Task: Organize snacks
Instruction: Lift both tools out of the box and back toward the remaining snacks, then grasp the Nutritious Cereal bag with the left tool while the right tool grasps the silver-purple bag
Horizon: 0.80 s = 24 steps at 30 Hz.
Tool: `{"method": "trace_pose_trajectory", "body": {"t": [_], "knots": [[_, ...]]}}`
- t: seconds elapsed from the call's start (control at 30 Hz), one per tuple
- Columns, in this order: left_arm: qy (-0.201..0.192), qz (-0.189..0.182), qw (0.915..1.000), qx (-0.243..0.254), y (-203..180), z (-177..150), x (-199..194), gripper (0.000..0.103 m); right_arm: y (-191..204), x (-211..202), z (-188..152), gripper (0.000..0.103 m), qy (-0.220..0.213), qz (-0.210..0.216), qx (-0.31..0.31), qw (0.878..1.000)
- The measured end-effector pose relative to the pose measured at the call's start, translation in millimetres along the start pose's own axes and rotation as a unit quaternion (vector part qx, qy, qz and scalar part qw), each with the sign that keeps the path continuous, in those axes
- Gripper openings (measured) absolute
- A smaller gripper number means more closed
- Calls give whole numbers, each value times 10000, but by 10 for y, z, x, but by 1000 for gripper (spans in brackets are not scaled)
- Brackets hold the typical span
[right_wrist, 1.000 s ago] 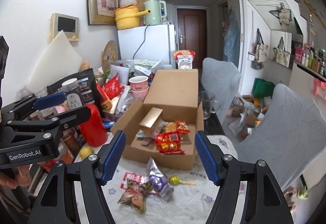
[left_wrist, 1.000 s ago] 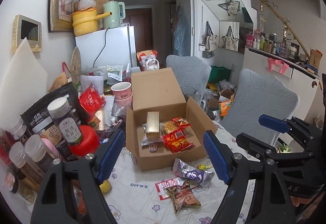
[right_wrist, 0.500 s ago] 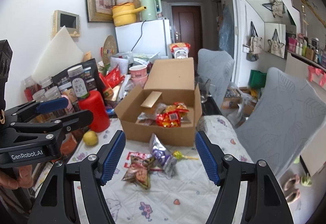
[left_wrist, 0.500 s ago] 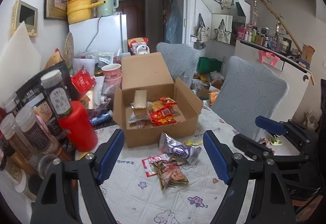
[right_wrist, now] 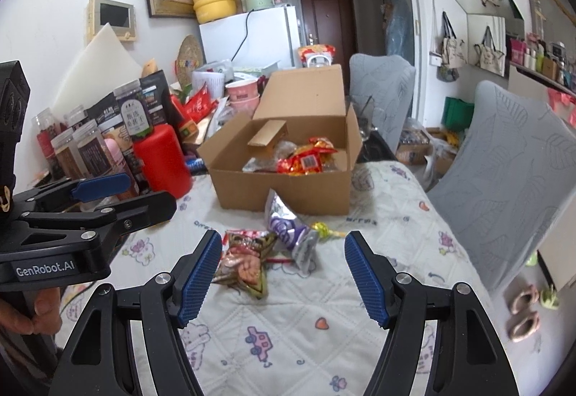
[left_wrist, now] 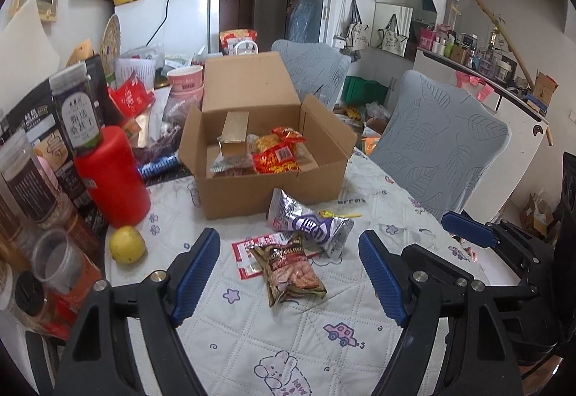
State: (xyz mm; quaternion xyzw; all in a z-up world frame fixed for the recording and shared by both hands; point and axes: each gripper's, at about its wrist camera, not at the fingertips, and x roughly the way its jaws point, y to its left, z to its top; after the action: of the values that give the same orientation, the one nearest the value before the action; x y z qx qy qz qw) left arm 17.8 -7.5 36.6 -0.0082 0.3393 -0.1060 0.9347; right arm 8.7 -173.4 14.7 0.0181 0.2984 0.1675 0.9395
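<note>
Cluttered on its left side with jars and bags, the quilted white table cover with cartoon prints (left_wrist: 288, 342) carries an open brown cardboard box (left_wrist: 259, 194) that already holds a gold carton and red-and-yellow snack packets. Just in front of the box lie the loose snacks: a brown foil peanut packet (left_wrist: 291, 273) resting partly on a flat red-and-white sachet (left_wrist: 244, 257), a crumpled silver-and-purple foil bag (left_wrist: 309, 225) touching both, and a yellow-wrapped lollipop (right_wrist: 325, 229) beside the bag. The left gripper (left_wrist: 288, 277) hangs over the peanut packet with its blue-padded jaws standing wide apart and nothing between the pads; the right gripper (right_wrist: 282, 275) is likewise spread and empty, aimed at the same heap. Both claws converging on one small pile is the chief risk, I judge: they could knock together or each drag a different corner of overlapping packets. Slippery foil may also squirt out from under closing pads, and a pinch on the peanut packet could lift the sachet beneath it only halfway, dropping it short of the box. A red cylindrical canister (left_wrist: 111, 176) and a yellow lemon (left_wrist: 126, 244) sit near the left claw's path and could be nudged.
</note>
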Motion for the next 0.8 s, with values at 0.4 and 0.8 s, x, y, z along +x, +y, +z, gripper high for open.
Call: {"method": "trace_pose_trajectory", "body": {"t": [0.4, 0.8], "knots": [[431, -97, 9982, -404, 121, -225, 539, 80, -255, 425, -226, 71, 343, 29, 142, 9993], [965, 112, 9945, -390, 100, -350, 1151, 80, -468, 794, -371, 71, 743, 91, 275, 9968]]}}
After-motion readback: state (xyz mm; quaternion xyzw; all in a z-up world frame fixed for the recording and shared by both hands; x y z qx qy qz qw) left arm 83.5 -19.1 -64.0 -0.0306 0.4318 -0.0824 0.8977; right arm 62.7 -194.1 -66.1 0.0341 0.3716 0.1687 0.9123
